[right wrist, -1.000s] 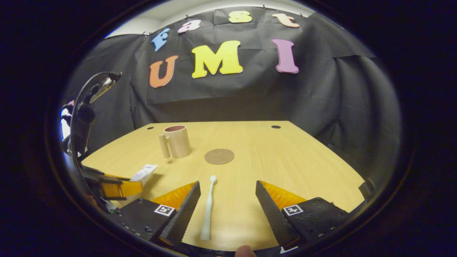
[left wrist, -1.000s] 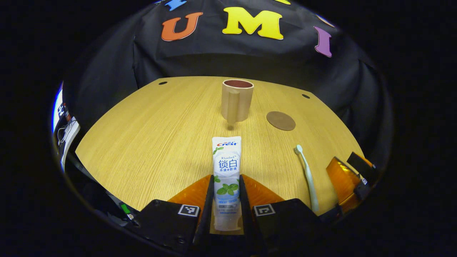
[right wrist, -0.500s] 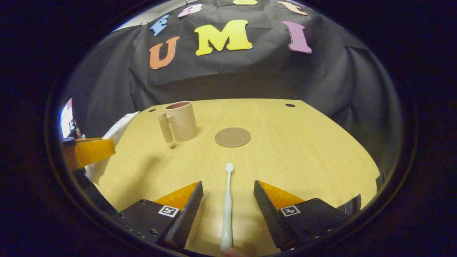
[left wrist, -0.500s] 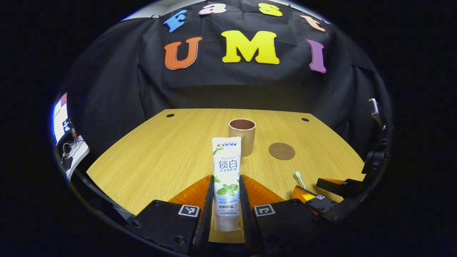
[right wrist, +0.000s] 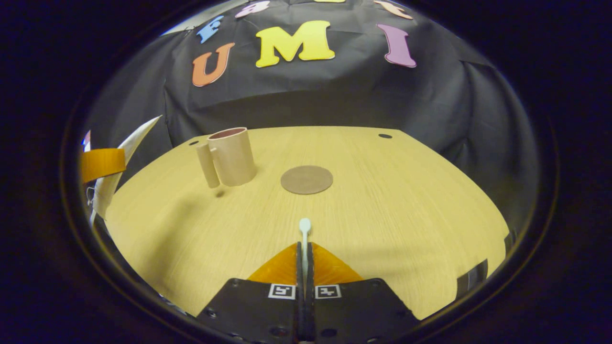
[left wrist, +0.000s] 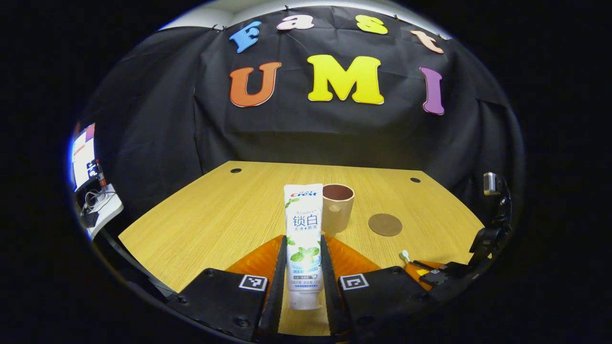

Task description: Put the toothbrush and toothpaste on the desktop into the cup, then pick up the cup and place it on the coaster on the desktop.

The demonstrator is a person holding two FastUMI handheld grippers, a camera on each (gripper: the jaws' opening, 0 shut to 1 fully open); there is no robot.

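The left gripper (left wrist: 303, 251) is pointing out over the table's near edge, its two fingers (left wrist: 279, 267) pressing on either side of the toothpaste tube (left wrist: 303, 239), which is standing upright between them. The right gripper (right wrist: 304, 258) is reaching in from the near edge too, its fingers (right wrist: 299, 260) drawn almost together and pinching the toothbrush (right wrist: 304, 239) handle, the brush head sticking out past the tips. In the left gripper view the right gripper (left wrist: 432, 274) is sitting low by the table's near right corner.
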